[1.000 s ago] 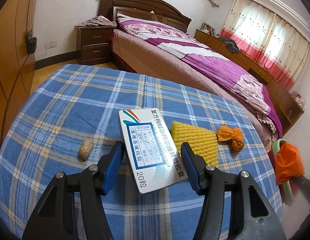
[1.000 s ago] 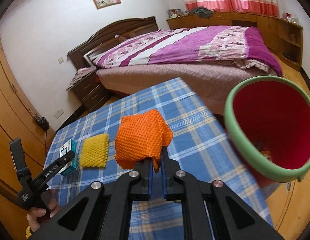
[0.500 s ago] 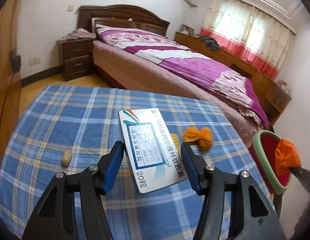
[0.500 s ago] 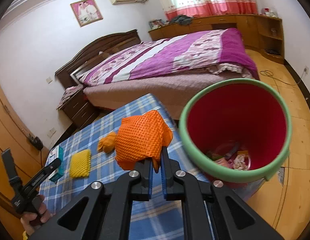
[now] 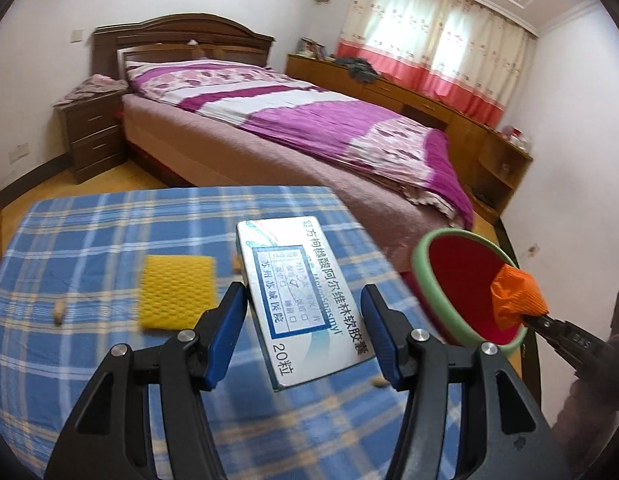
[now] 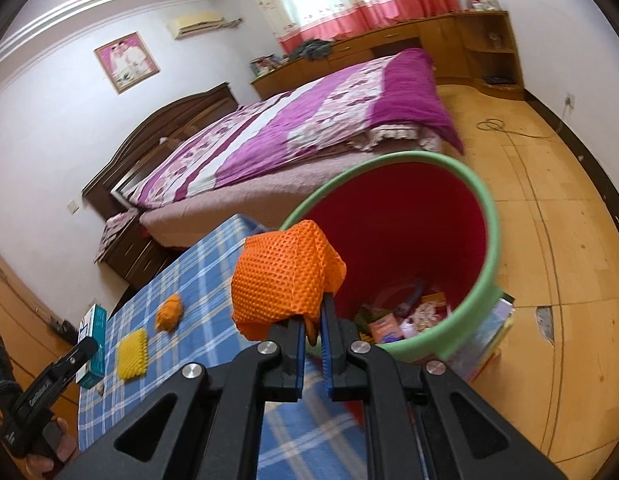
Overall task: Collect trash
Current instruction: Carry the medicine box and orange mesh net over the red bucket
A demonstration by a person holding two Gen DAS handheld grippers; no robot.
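Orange mesh wad (image 6: pixel 283 276), clamped in the right gripper (image 6: pixel 312 330) fingers, hangs just over the bin's green rim (image 6: pixel 491 240), nearer than the left gripper (image 5: pixel 303 330) clamping its box (image 5: pixel 301 300).

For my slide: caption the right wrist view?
Right gripper holds orange mesh over the red bin.
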